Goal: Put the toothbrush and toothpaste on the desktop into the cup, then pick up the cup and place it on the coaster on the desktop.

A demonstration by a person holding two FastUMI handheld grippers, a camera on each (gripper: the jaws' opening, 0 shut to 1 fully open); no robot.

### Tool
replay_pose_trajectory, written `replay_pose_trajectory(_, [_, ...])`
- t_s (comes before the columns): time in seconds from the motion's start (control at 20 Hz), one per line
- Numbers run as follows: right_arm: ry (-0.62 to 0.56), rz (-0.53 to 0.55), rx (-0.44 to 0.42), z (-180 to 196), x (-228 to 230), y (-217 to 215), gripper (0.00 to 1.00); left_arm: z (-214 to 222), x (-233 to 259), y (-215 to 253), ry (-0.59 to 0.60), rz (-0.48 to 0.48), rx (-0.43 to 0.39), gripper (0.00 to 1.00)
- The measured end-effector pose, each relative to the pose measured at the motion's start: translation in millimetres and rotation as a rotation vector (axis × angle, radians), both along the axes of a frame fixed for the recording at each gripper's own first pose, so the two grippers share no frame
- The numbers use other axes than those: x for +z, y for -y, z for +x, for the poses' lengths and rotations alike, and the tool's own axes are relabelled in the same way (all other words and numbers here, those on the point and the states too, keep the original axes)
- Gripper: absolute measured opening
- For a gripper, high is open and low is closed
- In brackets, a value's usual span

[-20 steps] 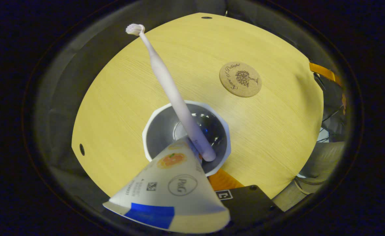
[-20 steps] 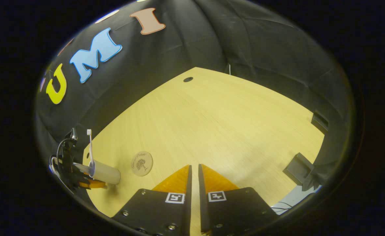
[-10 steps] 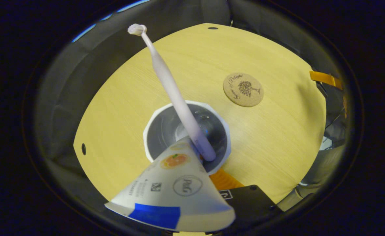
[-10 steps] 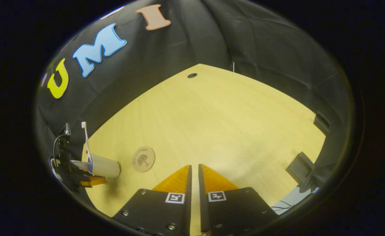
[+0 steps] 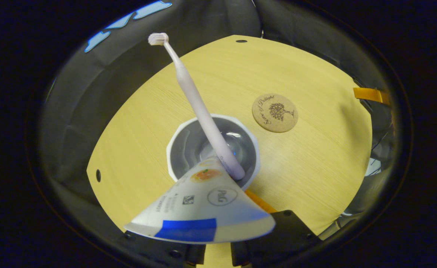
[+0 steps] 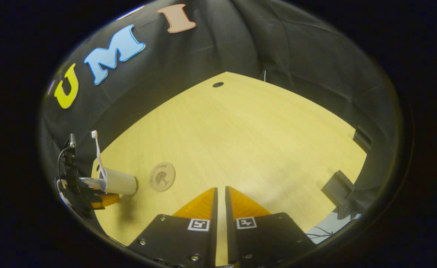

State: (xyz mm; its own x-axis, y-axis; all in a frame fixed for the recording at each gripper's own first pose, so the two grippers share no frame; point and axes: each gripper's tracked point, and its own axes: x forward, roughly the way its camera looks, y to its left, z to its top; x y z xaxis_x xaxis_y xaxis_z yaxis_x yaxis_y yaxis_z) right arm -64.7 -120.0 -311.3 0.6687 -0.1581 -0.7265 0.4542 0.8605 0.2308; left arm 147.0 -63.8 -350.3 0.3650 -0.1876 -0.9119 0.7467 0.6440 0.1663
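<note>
A staged recording booth, not a home: black cloth (image 6: 296,63) hangs as wall on every side of a pale wood-grain desk (image 6: 241,141); the desk has round cable holes (image 6: 217,84), office-style; loose wires (image 5: 378,141) trail past its edge; printed square markers (image 6: 198,224) sit on the handheld rig; bathroom props, a cup (image 5: 213,149) and a cork coaster (image 5: 274,112), stand in for a household.

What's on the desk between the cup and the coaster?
Nothing: in the left gripper view, bare desk separates the cup from the coaster; the right gripper view shows the same gap.
</note>
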Motion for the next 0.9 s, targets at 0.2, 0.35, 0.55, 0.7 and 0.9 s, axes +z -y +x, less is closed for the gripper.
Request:
replay_pose_trajectory(0.2, [-0.005,0.004,-0.010,-4,-2,1,0.12,5,11,13,0.019,-0.005,-0.030,0.33])
replay_pose_trajectory(0.35, [-0.007,0.008,-0.017,-5,-3,2,0.12,6,23,23,0.034,-0.020,-0.058,0.33])
replay_pose_trajectory(0.55, [-0.011,0.012,-0.029,-7,-4,5,0.12,3,26,22,0.047,-0.021,-0.064,0.29])
replay_pose_trajectory(0.7, [-0.011,0.017,-0.034,-7,-5,7,0.11,10,28,20,0.091,-0.016,-0.076,0.27])
replay_pose_trajectory(0.9, [-0.015,0.011,-0.029,-7,-6,7,0.12,8,29,23,0.101,-0.033,-0.077,0.22])
